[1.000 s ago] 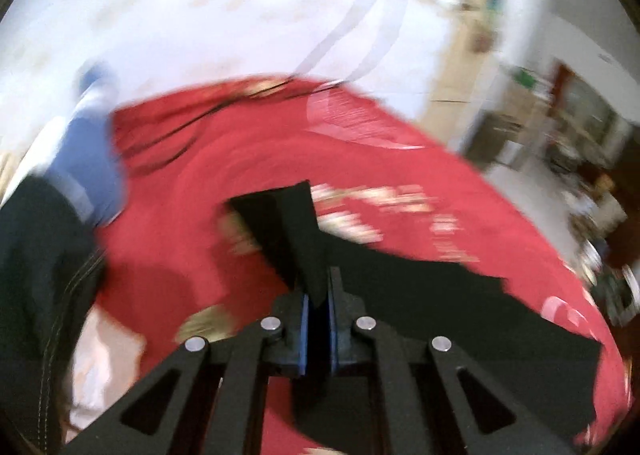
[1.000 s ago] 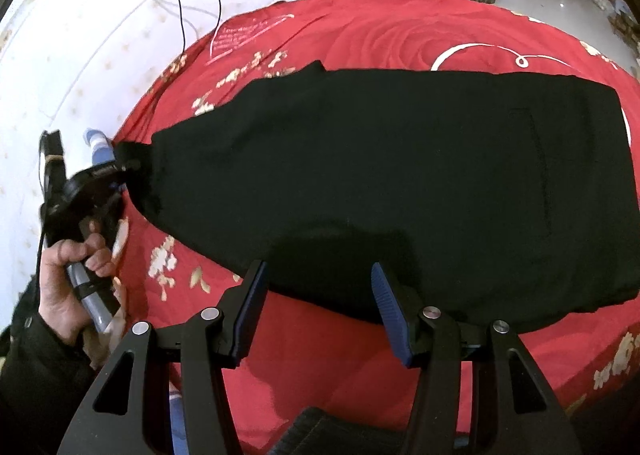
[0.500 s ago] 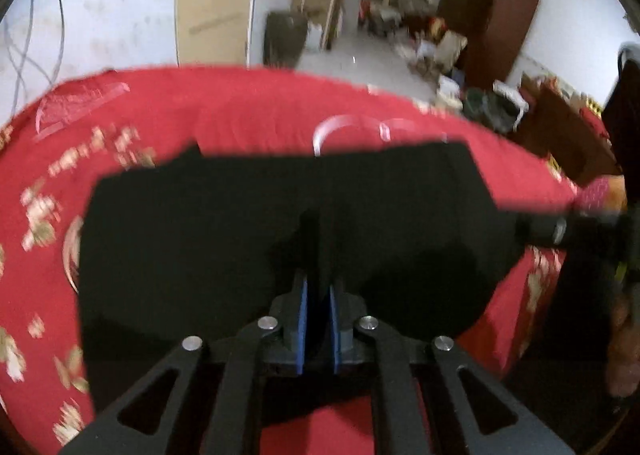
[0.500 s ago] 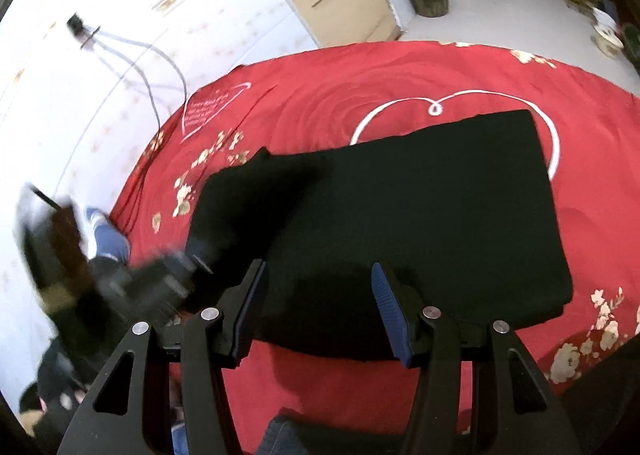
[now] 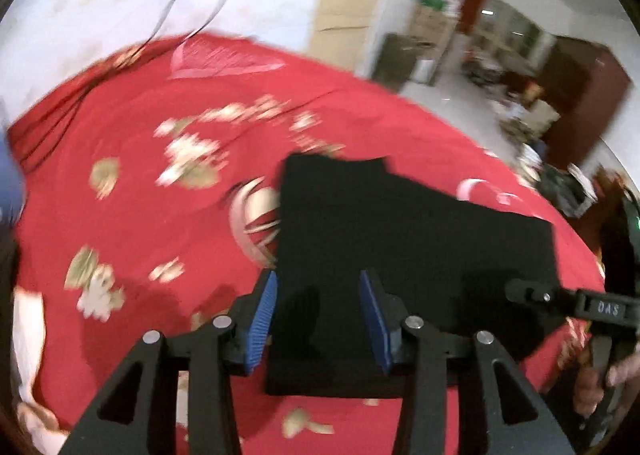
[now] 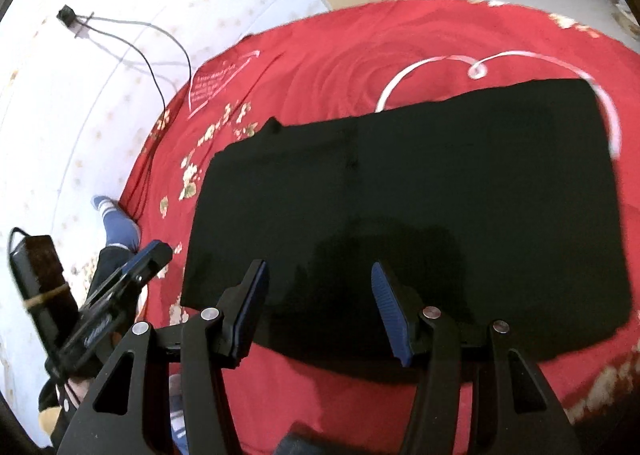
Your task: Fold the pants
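Note:
The black pants (image 6: 420,195) lie folded into a flat rectangle on the red bedspread (image 6: 340,47). In the left wrist view the pants (image 5: 400,247) stretch away from my left gripper (image 5: 318,295), whose jaws are opening. The cloth's left edge lies flat under the gap and the blue pads (image 5: 262,315) do not press on it. My right gripper (image 6: 320,287) hovers open over the near edge of the pants with nothing pinched. The left gripper (image 6: 120,287) shows at the pants' left end in the right wrist view. The right gripper (image 5: 560,299) shows at the far right in the left wrist view.
The bedspread (image 5: 140,215) carries gold flowers and a white heart outline (image 6: 480,67). A white wall with a black cable (image 6: 152,55) runs along the bed's far left. A foot in a blue sock (image 6: 116,223) stands beside the bed. Cardboard and furniture (image 5: 580,87) lie beyond.
The left gripper carried the pants' end over the rest, then let go and its jaws spread apart. The pants now lie as a shorter rectangle. The right gripper stays open.

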`<move>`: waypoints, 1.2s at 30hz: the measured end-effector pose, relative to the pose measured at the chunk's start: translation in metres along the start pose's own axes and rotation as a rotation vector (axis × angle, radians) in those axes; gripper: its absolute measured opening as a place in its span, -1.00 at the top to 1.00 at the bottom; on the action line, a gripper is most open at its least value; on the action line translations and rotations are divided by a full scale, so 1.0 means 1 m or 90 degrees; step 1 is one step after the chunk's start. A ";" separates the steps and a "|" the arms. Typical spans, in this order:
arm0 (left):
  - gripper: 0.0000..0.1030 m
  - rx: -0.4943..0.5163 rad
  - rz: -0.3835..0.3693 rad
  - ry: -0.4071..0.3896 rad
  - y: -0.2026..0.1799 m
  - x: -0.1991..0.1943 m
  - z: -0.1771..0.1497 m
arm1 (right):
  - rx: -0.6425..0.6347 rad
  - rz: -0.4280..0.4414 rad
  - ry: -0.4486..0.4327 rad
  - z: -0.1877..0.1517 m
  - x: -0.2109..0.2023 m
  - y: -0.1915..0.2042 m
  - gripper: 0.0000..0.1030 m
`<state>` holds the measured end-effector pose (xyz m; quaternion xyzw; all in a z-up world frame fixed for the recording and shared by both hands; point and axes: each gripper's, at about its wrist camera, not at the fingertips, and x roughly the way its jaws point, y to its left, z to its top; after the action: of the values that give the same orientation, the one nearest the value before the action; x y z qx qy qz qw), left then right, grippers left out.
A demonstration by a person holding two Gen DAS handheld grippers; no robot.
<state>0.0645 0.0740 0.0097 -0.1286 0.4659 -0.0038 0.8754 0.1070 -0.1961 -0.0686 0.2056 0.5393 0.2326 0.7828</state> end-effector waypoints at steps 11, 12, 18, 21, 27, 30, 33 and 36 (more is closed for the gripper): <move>0.12 -0.019 0.021 0.091 0.008 0.030 -0.008 | -0.010 0.036 -0.015 0.009 0.036 -0.005 -0.04; 0.12 -0.023 0.018 0.097 0.010 0.031 -0.009 | -0.008 0.039 -0.015 0.010 0.036 -0.005 -0.01; 0.12 0.009 0.015 0.119 0.001 0.037 -0.012 | 0.019 0.058 0.017 0.008 0.041 -0.011 0.95; 0.12 0.013 0.011 0.121 0.000 0.036 -0.013 | 0.022 0.063 -0.007 0.007 0.028 -0.009 0.95; 0.32 0.014 0.007 0.130 0.002 0.034 -0.016 | 0.070 0.033 0.040 -0.004 0.037 -0.019 0.95; 0.65 0.000 -0.003 0.123 0.006 0.032 -0.015 | 0.073 0.041 0.031 -0.002 0.036 -0.019 0.94; 0.78 -0.006 -0.018 0.116 0.008 0.029 -0.016 | 0.075 0.034 0.025 -0.006 0.034 -0.019 0.91; 0.80 0.000 -0.020 0.110 0.008 0.023 -0.017 | 0.073 0.011 0.011 -0.006 0.027 -0.019 0.82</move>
<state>0.0627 0.0751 -0.0203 -0.1354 0.5373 -0.0285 0.8319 0.1120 -0.1949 -0.1015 0.2531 0.5565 0.2098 0.7630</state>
